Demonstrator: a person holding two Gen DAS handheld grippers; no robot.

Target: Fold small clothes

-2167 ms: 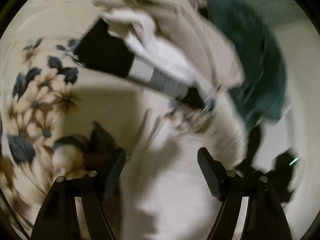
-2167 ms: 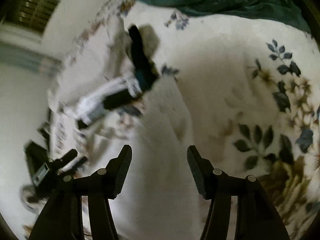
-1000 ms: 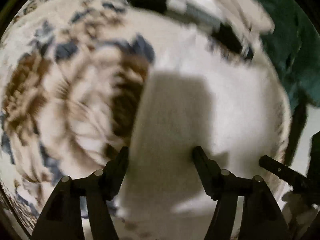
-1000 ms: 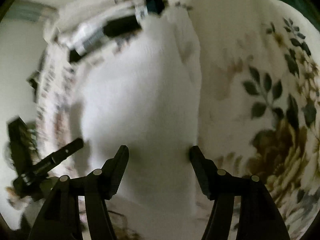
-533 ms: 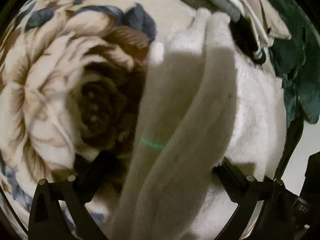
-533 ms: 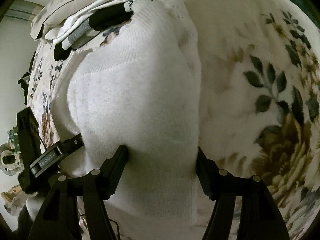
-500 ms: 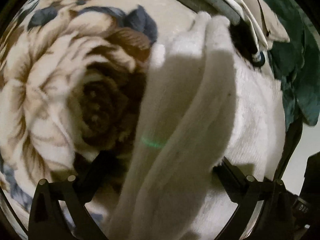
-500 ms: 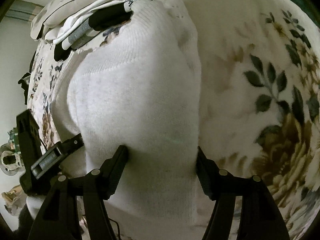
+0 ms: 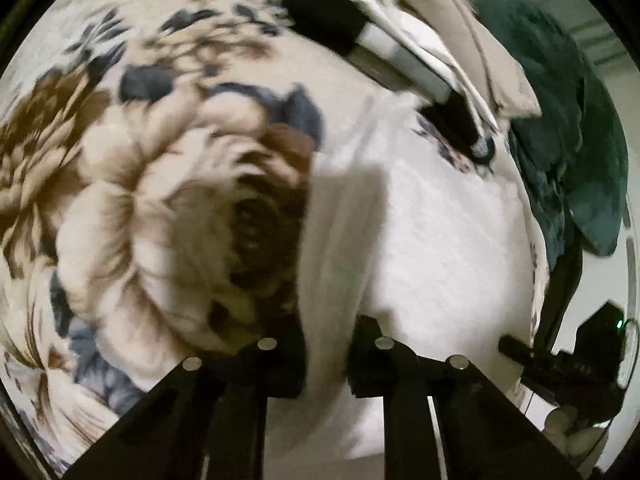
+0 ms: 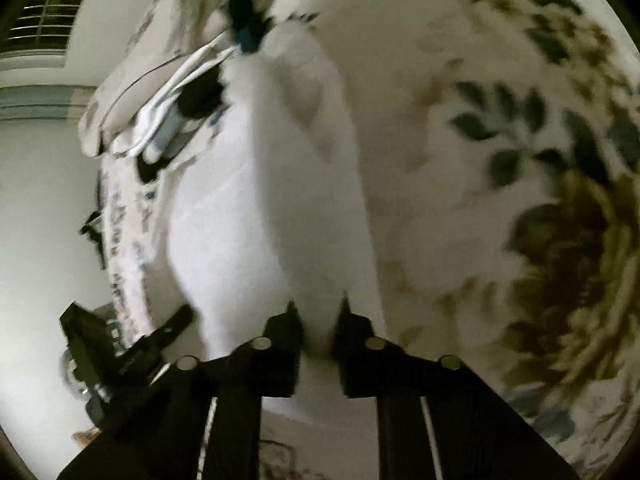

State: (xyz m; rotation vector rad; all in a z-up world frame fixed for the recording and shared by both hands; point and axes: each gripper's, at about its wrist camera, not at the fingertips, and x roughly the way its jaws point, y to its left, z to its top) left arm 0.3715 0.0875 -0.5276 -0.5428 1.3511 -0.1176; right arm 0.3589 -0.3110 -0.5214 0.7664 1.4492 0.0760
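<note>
A white fuzzy knit garment [image 9: 432,240] lies on a floral blanket [image 9: 140,200]. My left gripper [image 9: 326,344] is shut on the garment's near edge, with a fold of white cloth pinched between the jaws. In the right wrist view the same white garment [image 10: 272,184] runs away from me. My right gripper [image 10: 318,322] is shut on its near edge, cloth bunched between the jaws. Each gripper shows in the other's view: the right gripper [image 9: 560,364] low on the right, the left gripper [image 10: 132,344] low on the left.
A stack of folded clothes [image 9: 420,56], black, grey, white and beige, lies just beyond the garment; it also shows in the right wrist view [image 10: 160,116]. A dark teal cloth [image 9: 568,140] lies at the right. The blanket [image 10: 500,160] spreads to the right. A window [image 10: 44,16] is far left.
Both grippers were open around the garment's edge and have closed on it. The views have pulled back and tilted, and the cloth is drawn up between the jaws.
</note>
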